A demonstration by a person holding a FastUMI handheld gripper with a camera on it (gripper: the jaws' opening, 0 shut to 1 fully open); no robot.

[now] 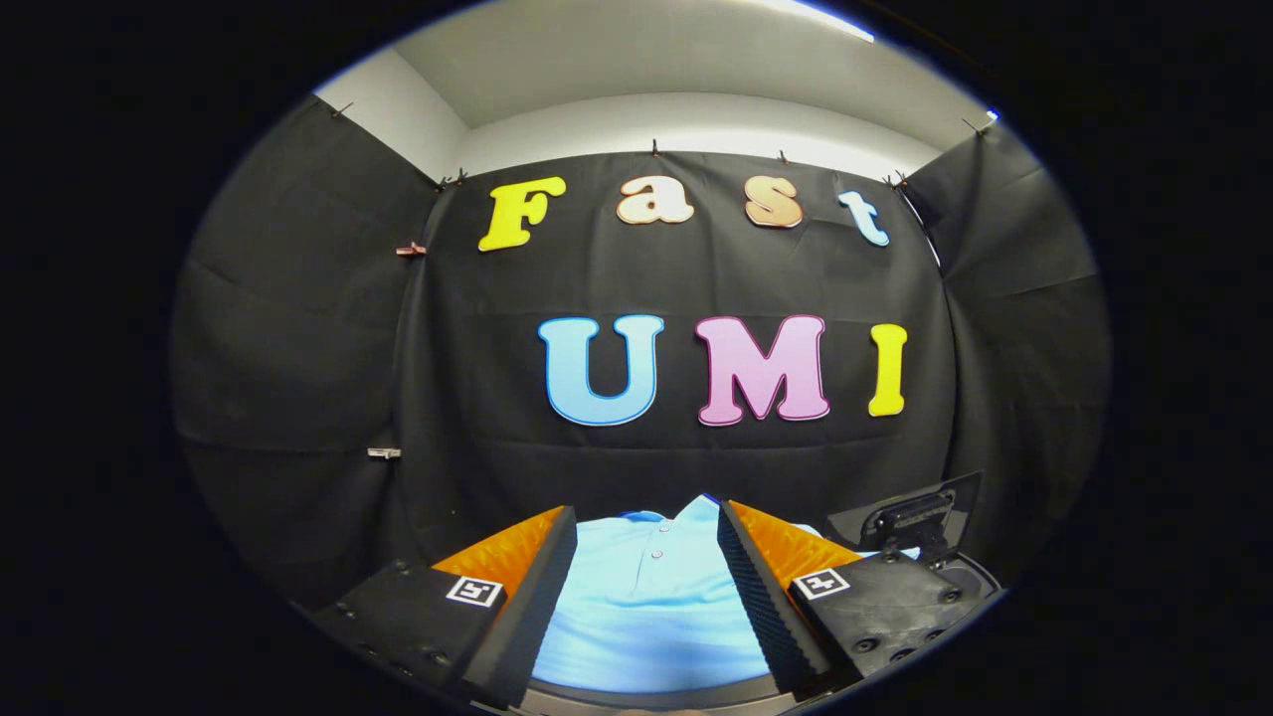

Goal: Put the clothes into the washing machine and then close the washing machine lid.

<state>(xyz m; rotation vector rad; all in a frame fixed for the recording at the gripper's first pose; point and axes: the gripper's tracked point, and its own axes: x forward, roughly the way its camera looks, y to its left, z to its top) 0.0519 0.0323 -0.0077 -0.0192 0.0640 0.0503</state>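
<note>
Black cloth behind; tongs (646,542) spread apart around the light blue shirt (651,607), pickup pending — next, clamp and lift.

Your gripper (646,557) fingers stand apart with ribbed, foam-like inner pads (748,587), matt; outer housings look like hard matt plastic with small screws. Between them you see the shirt (651,607): soft knit cloth, smooth, matt, with small buttons. The booth wall (477,398) is matt black cloth, creased. The washing machine lid (910,517) looks like dark, slightly glossy plastic.
</note>
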